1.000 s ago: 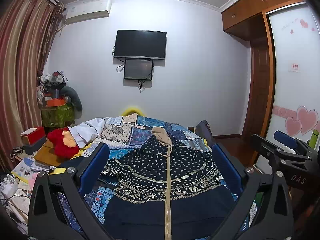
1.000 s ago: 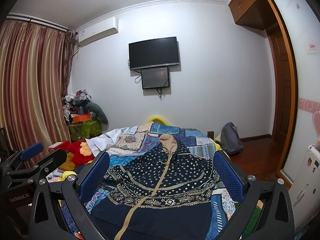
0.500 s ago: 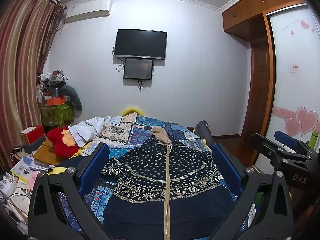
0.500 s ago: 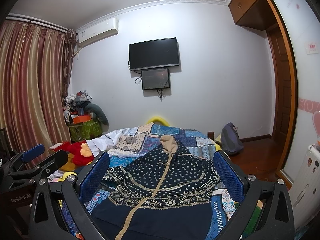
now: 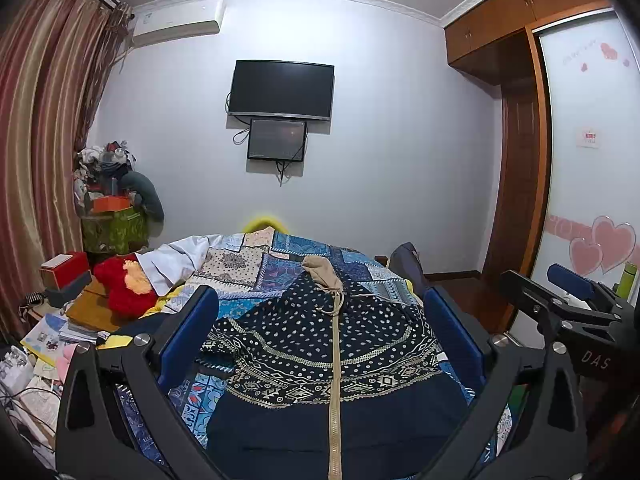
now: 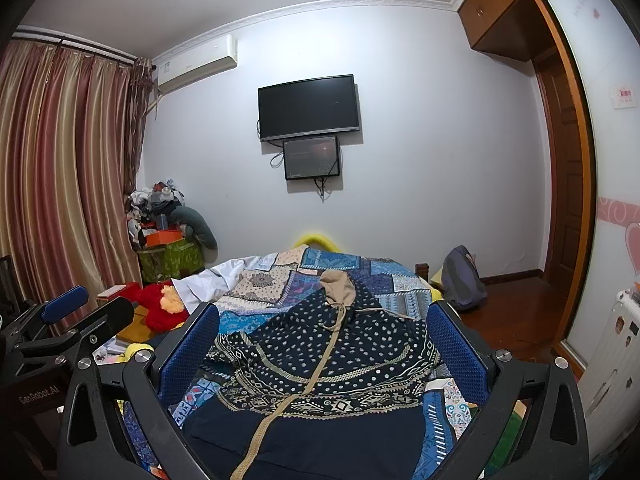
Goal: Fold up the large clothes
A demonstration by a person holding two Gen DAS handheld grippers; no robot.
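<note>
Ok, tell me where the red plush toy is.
The red plush toy lies left of the bed in both wrist views, beside the white cloth and below the green box.

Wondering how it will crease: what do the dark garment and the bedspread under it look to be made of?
The garment looks like soft matte knit, perhaps fleece, draping limply, with a tan zip tape. The bedspread looks like thin printed cotton, flat and unshiny.

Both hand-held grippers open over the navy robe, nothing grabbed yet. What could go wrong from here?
1. The navy patterned garment lies on a patchwork bedspread; a pinch may catch both layers.
2. The tan drawstring lies loose near the hood and may snag a finger or bunch in the fold.
3. The left hand-held gripper and right hand-held gripper hover close together and could collide.
</note>
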